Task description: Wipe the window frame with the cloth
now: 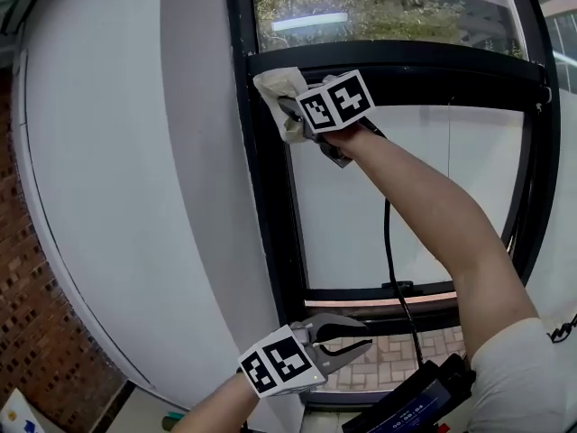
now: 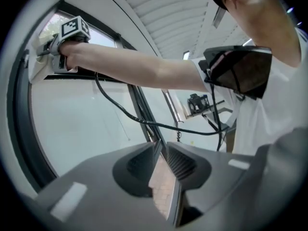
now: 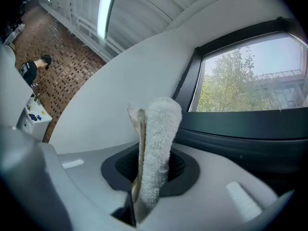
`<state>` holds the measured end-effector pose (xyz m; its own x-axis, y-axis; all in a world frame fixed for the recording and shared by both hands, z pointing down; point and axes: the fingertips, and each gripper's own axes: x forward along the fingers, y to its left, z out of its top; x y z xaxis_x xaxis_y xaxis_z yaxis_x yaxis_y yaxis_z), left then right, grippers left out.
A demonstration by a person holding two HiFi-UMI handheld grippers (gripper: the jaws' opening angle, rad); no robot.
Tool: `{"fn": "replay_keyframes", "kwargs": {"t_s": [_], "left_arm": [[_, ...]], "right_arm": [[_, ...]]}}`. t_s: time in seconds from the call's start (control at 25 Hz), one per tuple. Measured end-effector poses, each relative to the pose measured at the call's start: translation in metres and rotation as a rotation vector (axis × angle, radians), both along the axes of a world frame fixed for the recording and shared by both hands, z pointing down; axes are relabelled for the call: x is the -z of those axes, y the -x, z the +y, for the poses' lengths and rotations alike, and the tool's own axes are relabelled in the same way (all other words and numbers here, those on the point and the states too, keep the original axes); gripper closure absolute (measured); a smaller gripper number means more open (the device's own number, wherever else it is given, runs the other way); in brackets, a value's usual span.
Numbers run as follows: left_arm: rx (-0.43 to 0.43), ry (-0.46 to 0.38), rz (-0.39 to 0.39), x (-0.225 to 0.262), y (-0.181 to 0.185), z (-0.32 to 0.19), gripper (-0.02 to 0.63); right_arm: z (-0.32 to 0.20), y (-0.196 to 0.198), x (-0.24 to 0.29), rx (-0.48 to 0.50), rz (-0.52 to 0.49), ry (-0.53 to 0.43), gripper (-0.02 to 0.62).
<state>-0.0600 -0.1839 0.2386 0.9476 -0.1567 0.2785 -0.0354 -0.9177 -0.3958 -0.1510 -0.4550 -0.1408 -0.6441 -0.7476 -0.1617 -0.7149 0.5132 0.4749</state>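
- One pale cream, fluffy terry cloth [image 3: 158, 148] is clamped between the jaws of the right gripper [image 3: 147, 177], folded into an upright wad that stands out past the tips. In the head view the cloth [image 1: 278, 90] is pressed against the black window frame [image 1: 263, 206] at the corner where the crossbar meets the left upright.
- By its look, the cloth is soft, light and limp. It should mould itself to the frame's ridges, but hard rubbing could drag it out of the grip, so a hold low on the fold, as now, seems the sound one.
- Most of the frame looks like smooth, dark, rigid bars with grooves. The cloth should glide along them and catch only in the corners.
- Low down, near the frame's bottom left corner, the left gripper [image 1: 350, 345] hangs idle, and its own view [image 2: 162, 160] shows the jaws drawn together at the tips with nothing between them.
- A thin black cable [image 1: 389, 242] drops from the right gripper across the frosted lower pane [image 1: 361, 224] and could snag during a long stroke.
- Left of the frame curves a plain white wall [image 1: 126, 170]. A reddish brick floor [image 1: 36, 332] lies below, and green trees [image 1: 379, 3] show through the upper glass.
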Motion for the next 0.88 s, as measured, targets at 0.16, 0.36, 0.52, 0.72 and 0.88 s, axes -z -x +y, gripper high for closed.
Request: {"fn": "replay_keyframes", "kwargs": {"t_s": [0.16,0.36,0.52,0.72,0.88], "left_arm": [[-0.030,0.002,-0.026,-0.011,-0.016,0.000,0.505],[-0.072,0.026,-0.025,-0.019,-0.039,-0.002,0.506],[-0.135,0.019,-0.022,-0.016,-0.076,0.008,0.509],[-0.213,0.017,-0.015,-0.017,-0.124,0.023,0.509],[-0.255,0.028,-0.021,-0.022,-0.161,0.032,0.509]], "right_arm": [[-0.010,-0.045,0.009,-0.080,-0.021,0.002,0.523],[-0.002,-0.122,0.013,-0.166,-0.038,-0.001,0.523],[0.017,-0.196,0.021,-0.233,-0.067,-0.011,0.523],[0.045,-0.289,0.030,-0.317,-0.099,-0.023,0.523],[0.065,-0.356,0.034,-0.375,-0.114,-0.028,0.523]]}}
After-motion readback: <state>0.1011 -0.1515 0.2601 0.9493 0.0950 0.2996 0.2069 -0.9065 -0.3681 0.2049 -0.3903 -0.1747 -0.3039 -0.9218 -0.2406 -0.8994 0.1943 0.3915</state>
